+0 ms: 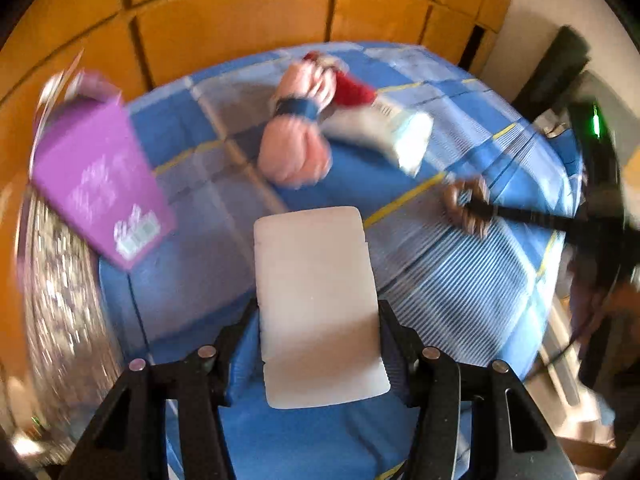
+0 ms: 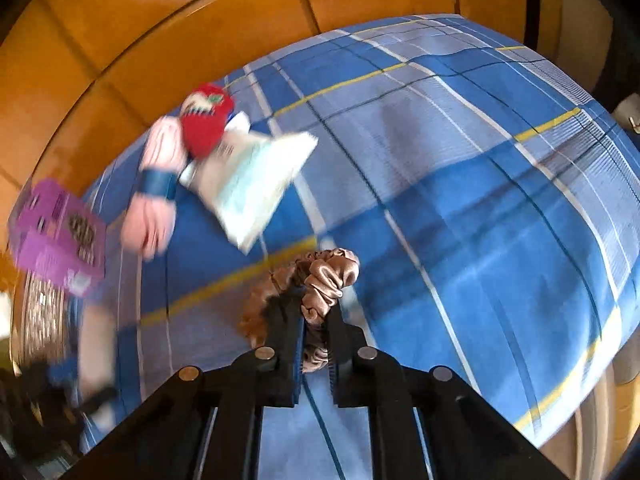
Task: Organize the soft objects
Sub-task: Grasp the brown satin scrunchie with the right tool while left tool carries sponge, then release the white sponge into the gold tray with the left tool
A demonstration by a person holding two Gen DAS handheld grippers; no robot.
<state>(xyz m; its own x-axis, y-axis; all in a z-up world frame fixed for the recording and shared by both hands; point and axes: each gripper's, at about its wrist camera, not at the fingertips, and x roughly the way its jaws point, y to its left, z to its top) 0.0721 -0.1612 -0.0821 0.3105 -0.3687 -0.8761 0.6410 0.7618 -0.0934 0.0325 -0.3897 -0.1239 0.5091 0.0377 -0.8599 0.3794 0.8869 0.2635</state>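
My left gripper (image 1: 320,312) is shut on a white rectangular foam pad (image 1: 316,280), held above the blue plaid bedsheet (image 1: 460,280). My right gripper (image 2: 316,312) is shut on a brown satin scrunchie (image 2: 326,276) just over the sheet (image 2: 480,200). In the left wrist view that scrunchie (image 1: 466,208) shows at the right, with black fingers on it. A pink yarn skein (image 2: 154,196) with a blue band, a red knitted piece (image 2: 206,124) and a white packet (image 2: 256,184) lie together at the far side. The skein (image 1: 296,152) also shows in the left view.
A purple box (image 1: 100,184) sits at the bed's left edge, over a shiny patterned surface (image 1: 60,280). Orange wooden panels (image 2: 160,40) back the bed. Dark equipment with a green light (image 1: 596,128) stands at the right. Much of the picture is blurred.
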